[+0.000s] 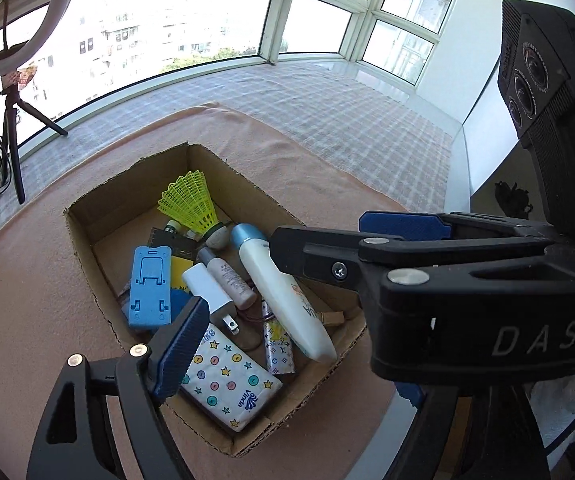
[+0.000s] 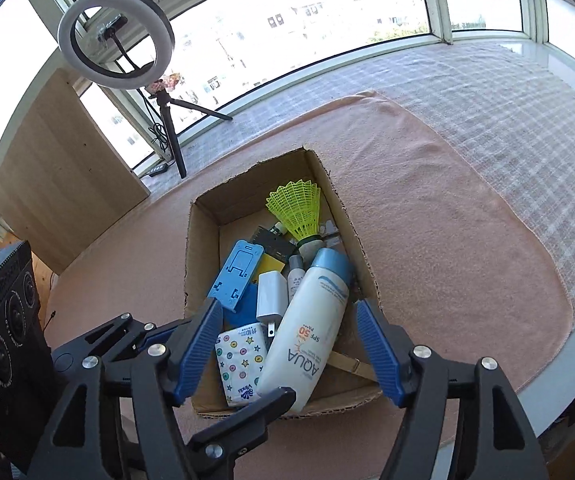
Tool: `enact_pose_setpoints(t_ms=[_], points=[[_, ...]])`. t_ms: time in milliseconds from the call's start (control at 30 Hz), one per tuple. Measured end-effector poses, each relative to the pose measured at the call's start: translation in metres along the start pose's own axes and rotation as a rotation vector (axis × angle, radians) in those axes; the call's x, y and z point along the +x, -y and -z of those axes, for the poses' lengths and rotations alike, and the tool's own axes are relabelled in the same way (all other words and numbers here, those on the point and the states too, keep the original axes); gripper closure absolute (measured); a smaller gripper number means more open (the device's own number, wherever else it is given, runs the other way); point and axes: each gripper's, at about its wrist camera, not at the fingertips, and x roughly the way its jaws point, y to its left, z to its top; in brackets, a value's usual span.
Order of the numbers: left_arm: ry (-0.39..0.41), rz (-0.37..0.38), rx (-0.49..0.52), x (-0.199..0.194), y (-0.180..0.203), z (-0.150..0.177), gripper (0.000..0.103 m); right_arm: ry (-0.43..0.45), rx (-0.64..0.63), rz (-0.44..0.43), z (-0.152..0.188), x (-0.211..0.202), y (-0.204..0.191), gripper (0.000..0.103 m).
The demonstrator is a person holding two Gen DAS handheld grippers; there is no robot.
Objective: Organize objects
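Note:
A cardboard box (image 1: 87,224) (image 2: 201,240) sits on a pink cloth and holds several items: a white sunscreen bottle (image 1: 283,292) (image 2: 311,328), a yellow shuttlecock (image 1: 191,202) (image 2: 299,208), a blue phone stand (image 1: 149,286) (image 2: 237,276), a white charger (image 1: 209,286) (image 2: 271,294), a tissue pack (image 1: 227,380) (image 2: 241,362) and a small bottle (image 1: 229,278). My right gripper (image 2: 291,354) is open, hovering over the box's near end above the sunscreen bottle. My left gripper (image 1: 287,304) is open above the box; the right gripper's body crosses its view.
The pink cloth (image 2: 447,220) lies over a checked cloth (image 2: 507,92) on a table by the windows. A ring light on a tripod (image 2: 115,36) (image 1: 15,128) stands at the back left. A wooden board (image 2: 59,168) leans nearby. The table's edge (image 2: 559,368) runs at the right.

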Motion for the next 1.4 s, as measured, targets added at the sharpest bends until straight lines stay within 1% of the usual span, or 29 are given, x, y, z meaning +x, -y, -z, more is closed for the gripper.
enact_pose_setpoints(t_ms=[133,200,467,700,900,1100,1233,1400], points=[[0.0,-0.026,0.007,-0.005,-0.002,0.001,0.016,0.019,-0.022,0.041,-0.004,-0.004,-0.003,0.029],[-0.002,-0.028,0.005,-0.007,-0.004,0.002,0.016,0.024,-0.03,0.058,-0.004,-0.005,-0.005,0.029],[0.007,-0.056,-0.011,-0.024,-0.013,0.011,0.016,0.013,-0.034,0.057,-0.001,-0.003,-0.012,0.029],[0.014,-0.107,-0.048,-0.056,-0.033,0.028,0.016,0.023,-0.019,0.04,0.004,-0.006,-0.027,0.029],[0.027,-0.172,-0.132,-0.093,-0.067,0.052,0.016,0.03,-0.07,0.034,0.012,-0.008,-0.062,0.029],[0.047,-0.256,-0.209,-0.139,-0.105,0.083,0.016,0.038,-0.138,0.002,0.026,-0.011,-0.109,0.029],[0.073,-0.327,-0.254,-0.173,-0.127,0.103,0.016,0.031,-0.186,-0.027,0.037,-0.01,-0.142,0.029],[0.103,-0.402,-0.321,-0.215,-0.153,0.13,0.016,0.035,-0.279,-0.038,0.054,-0.009,-0.189,0.029]])
